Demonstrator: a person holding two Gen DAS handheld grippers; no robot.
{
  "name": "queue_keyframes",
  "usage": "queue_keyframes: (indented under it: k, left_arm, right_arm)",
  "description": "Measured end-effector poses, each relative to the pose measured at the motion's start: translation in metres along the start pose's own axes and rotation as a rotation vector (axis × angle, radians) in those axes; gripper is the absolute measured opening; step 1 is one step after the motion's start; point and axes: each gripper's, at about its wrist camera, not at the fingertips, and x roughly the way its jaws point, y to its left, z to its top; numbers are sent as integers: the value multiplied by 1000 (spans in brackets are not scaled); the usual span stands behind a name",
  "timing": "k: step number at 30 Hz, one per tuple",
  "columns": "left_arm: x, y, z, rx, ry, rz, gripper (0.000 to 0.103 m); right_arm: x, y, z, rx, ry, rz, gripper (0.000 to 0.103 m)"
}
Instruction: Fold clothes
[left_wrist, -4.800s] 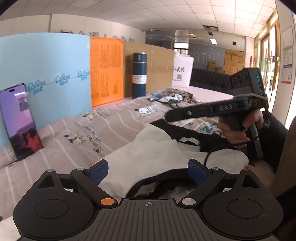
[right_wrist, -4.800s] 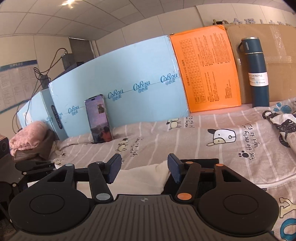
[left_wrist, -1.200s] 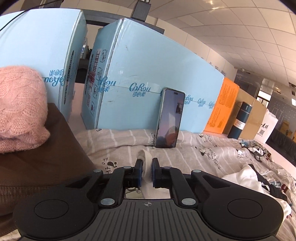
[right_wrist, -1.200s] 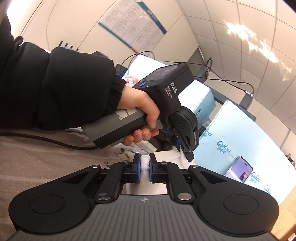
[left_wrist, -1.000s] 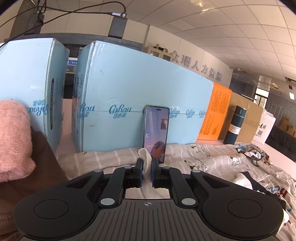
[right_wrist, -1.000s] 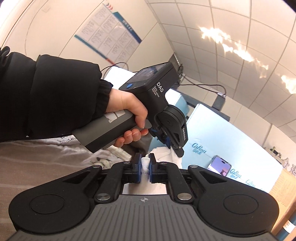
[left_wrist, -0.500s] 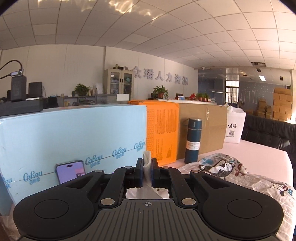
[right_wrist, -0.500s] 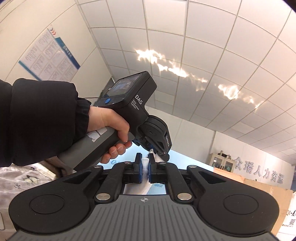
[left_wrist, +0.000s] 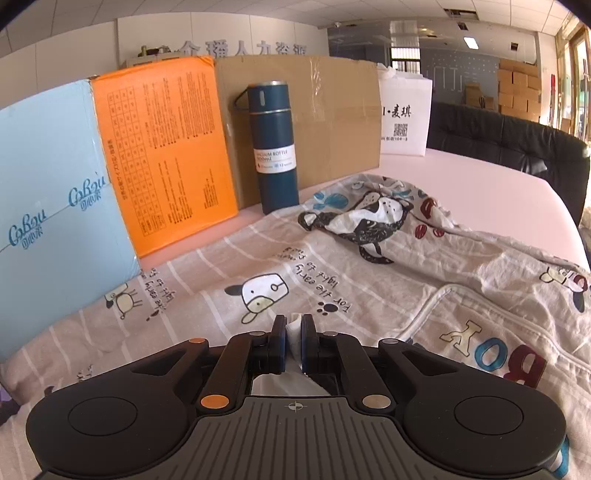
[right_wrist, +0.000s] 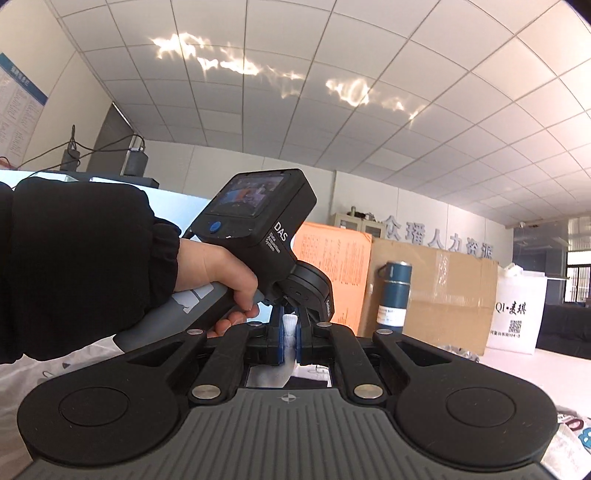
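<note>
My left gripper (left_wrist: 293, 334) is shut on a fold of the white garment (left_wrist: 295, 328), held above the cartoon-print bed sheet (left_wrist: 332, 280); the rest of the garment hangs hidden below the gripper body. My right gripper (right_wrist: 289, 334) is shut on another edge of the same white garment (right_wrist: 289, 325), raised and tilted toward the ceiling. In the right wrist view the left hand-held gripper (right_wrist: 266, 240) sits just beyond my fingertips, held by a hand in a black sleeve.
A dark blue vacuum bottle (left_wrist: 273, 147) stands against a cardboard sheet (left_wrist: 332, 122) at the back. An orange board (left_wrist: 166, 155) and a light blue box (left_wrist: 48, 206) line the left back. A white bag (left_wrist: 404, 118) and a black sofa (left_wrist: 517, 147) are far right.
Both grippers closed on the white garment and lifted it. In the last half second the left gripper swung right and tilted down toward the sheet; the right stayed raised beside it.
</note>
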Motion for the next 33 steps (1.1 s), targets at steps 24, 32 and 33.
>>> queue_keyframes:
  k: [24,32,33]
  left_arm:
    - [-112,63,-53,-305,-54,30,91]
    - [-181,98,-175,-744,-59,-84,91]
    - [-183,97,-182,-762,-66,-108,91]
  right_arm:
    - [6,-44,-37,178,357,-52,7]
    - [-1,-76,-39,351,423,-153,46]
    - [-2,-82,-39,388,432,-155,46]
